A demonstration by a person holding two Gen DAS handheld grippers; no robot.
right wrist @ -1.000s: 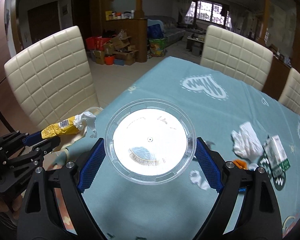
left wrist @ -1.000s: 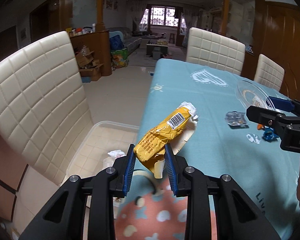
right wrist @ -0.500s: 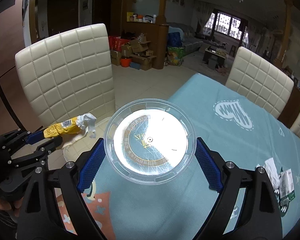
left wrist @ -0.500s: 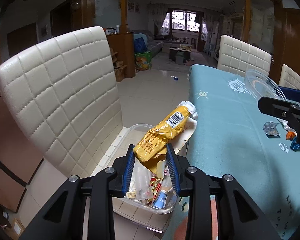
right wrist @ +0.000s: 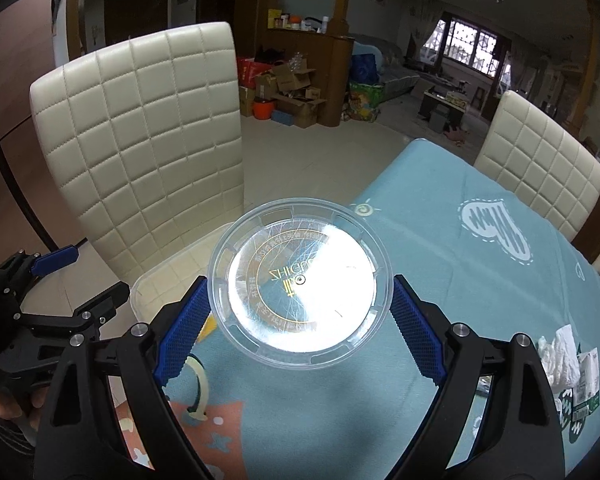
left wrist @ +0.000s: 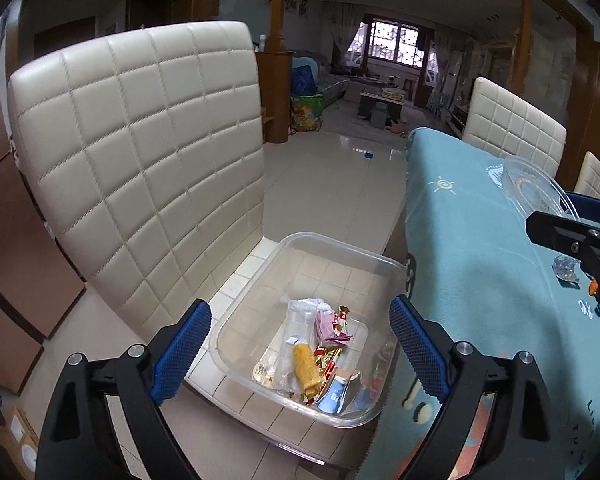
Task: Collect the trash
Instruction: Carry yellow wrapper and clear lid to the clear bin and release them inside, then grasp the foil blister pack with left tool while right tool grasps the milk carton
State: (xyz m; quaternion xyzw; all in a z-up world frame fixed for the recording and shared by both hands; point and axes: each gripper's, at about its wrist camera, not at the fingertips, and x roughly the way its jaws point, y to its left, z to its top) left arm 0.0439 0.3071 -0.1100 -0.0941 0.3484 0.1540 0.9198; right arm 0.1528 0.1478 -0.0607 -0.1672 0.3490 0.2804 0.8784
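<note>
My left gripper (left wrist: 300, 344) is open and empty above a clear plastic bin (left wrist: 340, 248) that stands on a cream chair seat. The yellow wrapper (left wrist: 306, 368) lies inside the bin among several other wrappers. My right gripper (right wrist: 298, 320) is shut on a round clear plastic lid (right wrist: 300, 280) and holds it above the blue tablecloth (right wrist: 440, 264). The lid also shows in the left wrist view (left wrist: 536, 188), with the right gripper (left wrist: 580, 236) at the right edge. The left gripper shows in the right wrist view (right wrist: 60, 284) at the left, over the bin rim (right wrist: 140, 286).
A cream quilted chair back (left wrist: 140, 160) rises left of the bin. Crumpled white paper (right wrist: 560, 356) and small packets (right wrist: 588, 380) lie on the table at the right. Small blister and blue scraps (left wrist: 568, 276) lie near the right gripper. More chairs (right wrist: 540, 160) stand beyond the table.
My left gripper swung left from over the table to above the bin, opened, and the yellow wrapper dropped into the bin. My right gripper carried the lid leftward toward the table edge.
</note>
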